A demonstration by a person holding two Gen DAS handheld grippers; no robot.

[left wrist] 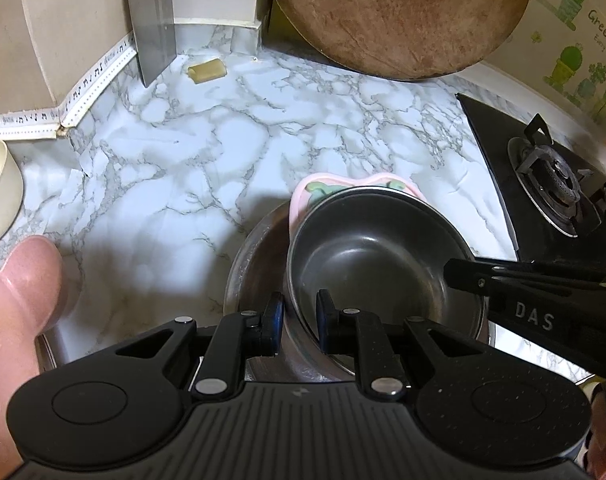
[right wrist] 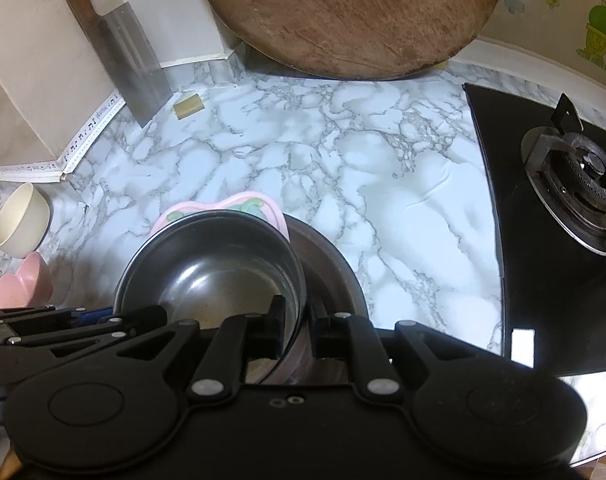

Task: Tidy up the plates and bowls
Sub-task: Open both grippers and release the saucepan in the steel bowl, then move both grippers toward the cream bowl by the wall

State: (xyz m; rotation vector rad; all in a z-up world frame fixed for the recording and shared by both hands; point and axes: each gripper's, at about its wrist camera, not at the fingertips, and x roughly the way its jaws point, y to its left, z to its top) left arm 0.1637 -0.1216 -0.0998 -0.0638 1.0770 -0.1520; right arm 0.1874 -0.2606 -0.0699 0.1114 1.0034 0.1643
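- Both claws are clamped on the same steel bowl (left wrist: 383, 256): left claw (left wrist: 299, 320) pinches its near-left rim, right claw (right wrist: 297, 326) pinches the opposite wall. It sits tilted, partly inside a bigger steel bowl (right wrist: 331, 264) on the marble table (left wrist: 191, 168), with a pink plate (right wrist: 227, 210) wedged behind it.
- Biggest worry imo: thin slick rim, tiny pinch. If the two hands don't move together, the bowl could twist out and clatter.
- That pink plate looks trapped between the bowls, so pushing down might chip it or flip it.
- Gas stove (right wrist: 575, 216) is near on the right; a wide swing could knock it.
- Cream cup (right wrist: 21, 220) and pink bowl (right wrist: 21, 284) sit off left, well apart.
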